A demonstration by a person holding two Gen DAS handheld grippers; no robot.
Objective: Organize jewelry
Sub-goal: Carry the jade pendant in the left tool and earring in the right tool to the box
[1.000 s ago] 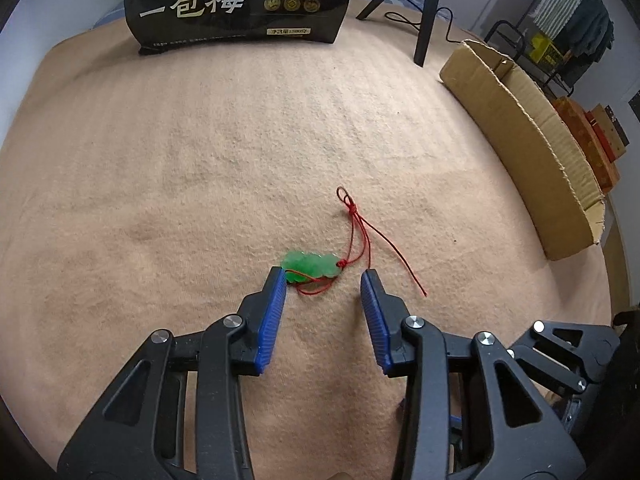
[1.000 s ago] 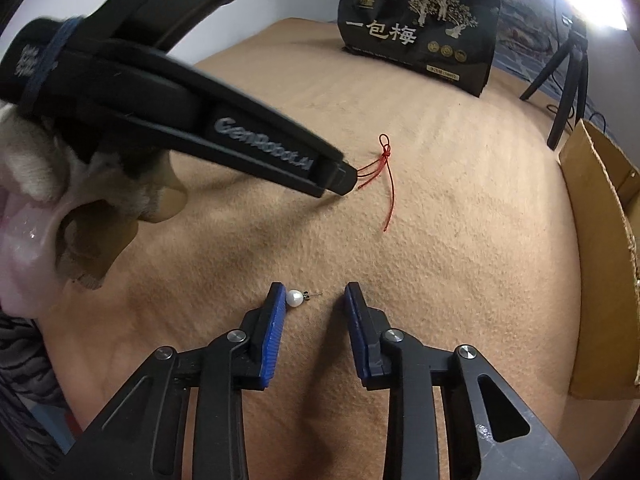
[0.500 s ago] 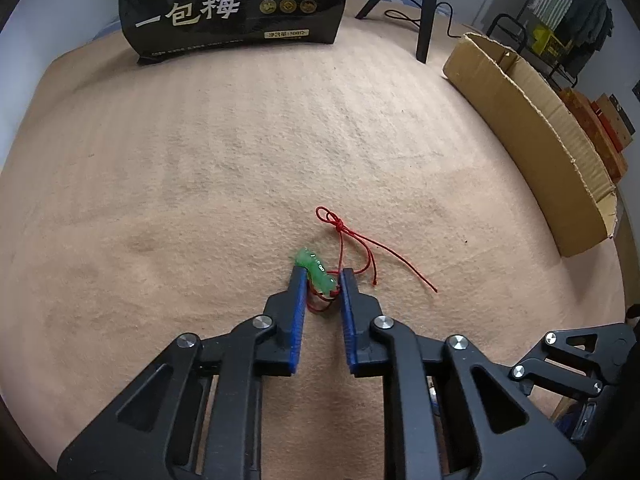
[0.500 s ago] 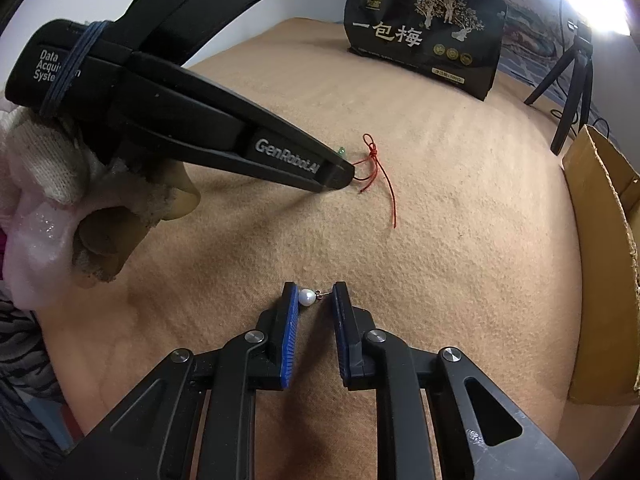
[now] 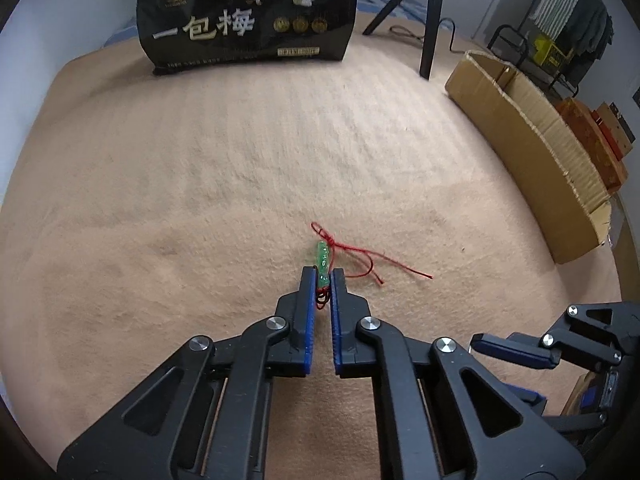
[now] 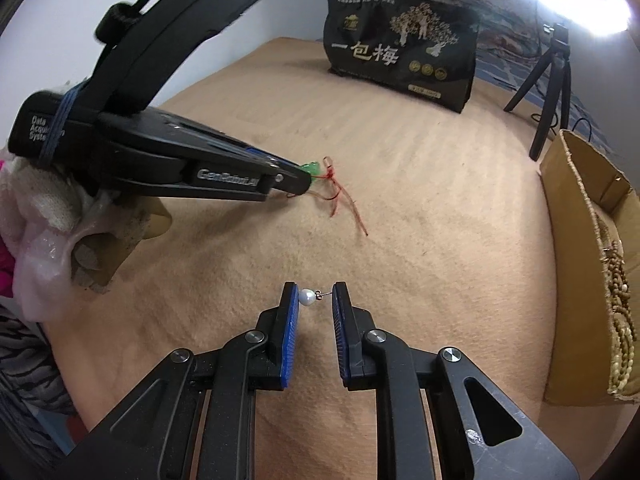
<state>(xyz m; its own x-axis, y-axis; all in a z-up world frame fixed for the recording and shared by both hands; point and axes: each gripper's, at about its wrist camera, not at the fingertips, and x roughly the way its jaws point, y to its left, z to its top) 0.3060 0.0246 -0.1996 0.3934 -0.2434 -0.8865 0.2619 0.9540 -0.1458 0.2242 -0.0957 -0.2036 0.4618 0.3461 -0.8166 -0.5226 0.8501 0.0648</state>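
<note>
— Two pickups at once? Where do they stand?

— Both grips look made. The left gripper has just been closing and its fingers pinch the green pendant edge-on, its red cord trailing on the tan blanket. The right gripper is narrowed onto the pearl earring, pearl against one pad, post toward the other.

— Next?

— Probably a lift, then a carry to the cardboard box at right, which holds beads.

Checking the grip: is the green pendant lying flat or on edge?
On edge: the green pendant stands thin-side up, pinched between the left gripper.
</note>
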